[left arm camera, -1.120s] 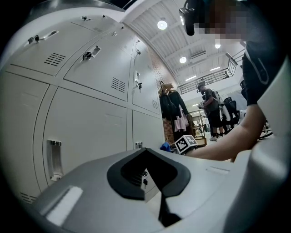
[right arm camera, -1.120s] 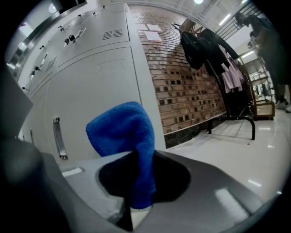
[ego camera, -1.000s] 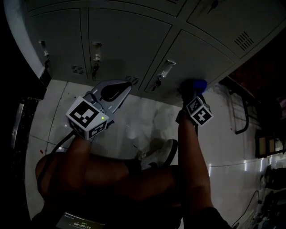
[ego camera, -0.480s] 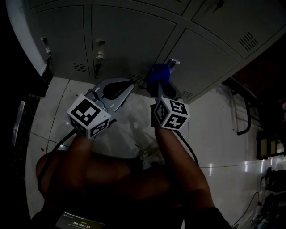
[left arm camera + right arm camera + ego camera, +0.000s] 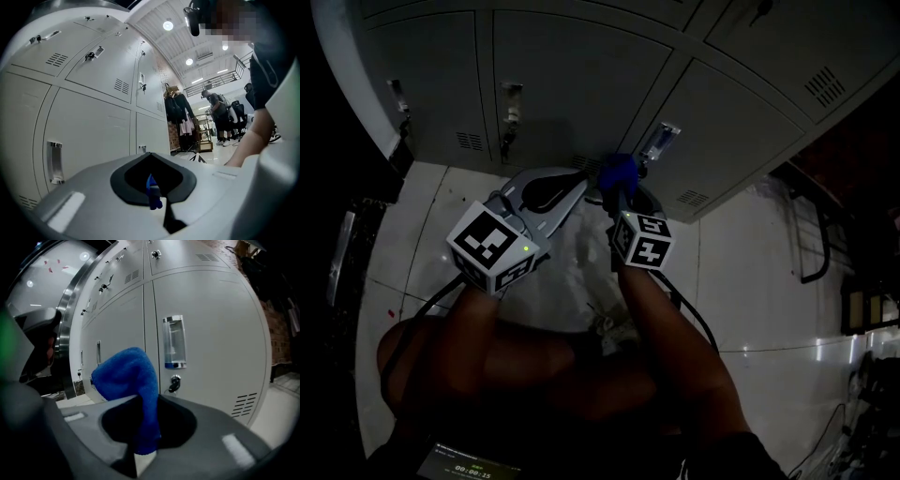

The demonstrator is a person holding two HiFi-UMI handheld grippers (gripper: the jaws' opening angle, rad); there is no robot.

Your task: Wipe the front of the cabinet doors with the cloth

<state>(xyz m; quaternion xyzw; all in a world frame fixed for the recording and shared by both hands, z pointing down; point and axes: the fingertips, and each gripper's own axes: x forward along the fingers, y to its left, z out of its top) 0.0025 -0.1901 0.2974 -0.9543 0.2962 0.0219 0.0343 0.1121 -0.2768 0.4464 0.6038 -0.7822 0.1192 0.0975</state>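
up top in the head view it's pretty dark, but you can count three grey locker doors (image 5: 572, 84) in the bottom row, one handle each, so three handles (image 5: 511, 98). two grippers, one cloth. the right gripper (image 5: 619, 192) sits centre frame pinching the blue cloth (image 5: 619, 171). the cloth is at the lower edge of the doors, by the seam between the middle and right one. it's on the metal or just off it, can't say which. the left gripper (image 5: 570, 180) is just beside it, to the left.

left gripper view: jaws closed tip to tip. there's a little blue sliver (image 5: 152, 190) in the dark gap behind the tips, no idea what it is. one door handle (image 5: 55, 161) at lower left, and people (image 5: 213, 112) standing way off at the right.

right gripper view: jaws clamped on the cloth, which sticks up and flops left. behind it is one door with one clear handle plate (image 5: 173, 342), one key lock (image 5: 174, 383) and one vent (image 5: 243, 404).

what could go wrong imo: only a narrow bit of cloth is pinched, so dragging it over that handle or key could snag it and yank it out. a bad angle would also put bare jaw on the paint. and the two grippers are close enough to knock together.
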